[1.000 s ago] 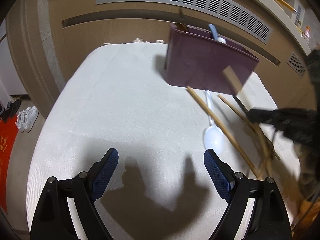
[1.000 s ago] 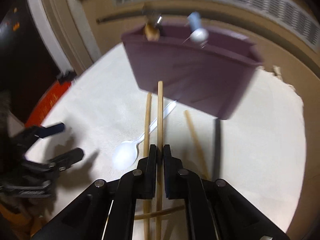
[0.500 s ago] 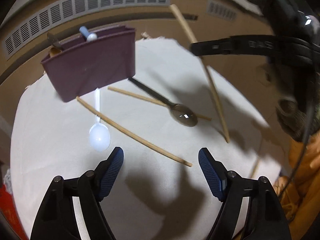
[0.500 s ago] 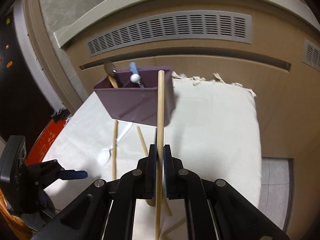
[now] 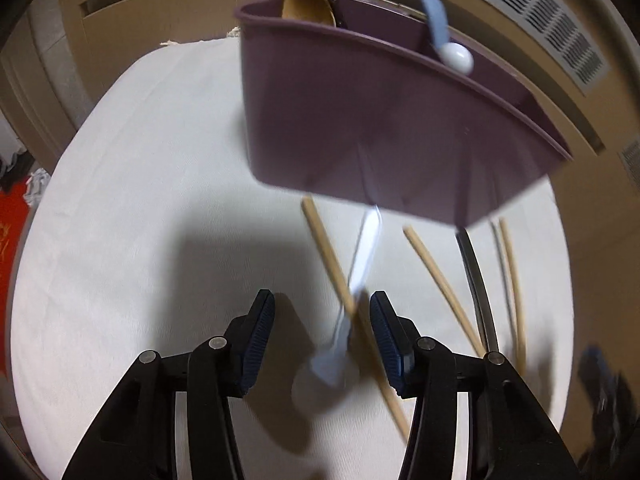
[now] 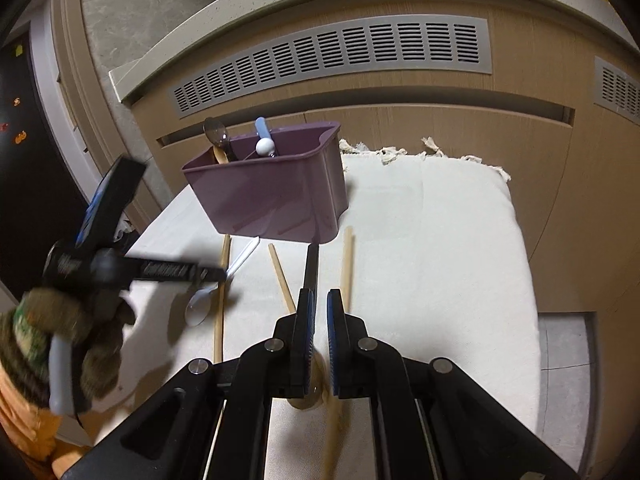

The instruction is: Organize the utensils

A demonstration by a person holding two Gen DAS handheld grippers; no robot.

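On the white cloth (image 5: 120, 200), near its far edge, stands the purple caddy (image 5: 360, 120); the left gripper (image 5: 320, 336) is closing around the white spoon (image 5: 360, 264) lying before it, apparently to lift it, while the right gripper (image 6: 318, 336) rests shut and empty.

Left gripper (image 5: 322, 310) low centre in its own view, pointing steeply down, blue-padded jaws closing, pads not yet pressing on anything. In the right wrist view it shows blurred at the left edge, carried by a gloved hand (image 6: 72, 344) at lower left. Right gripper (image 6: 320, 304) bottom centre, tilted downward, jaws drawn nearly together with a narrow slit between the pads.
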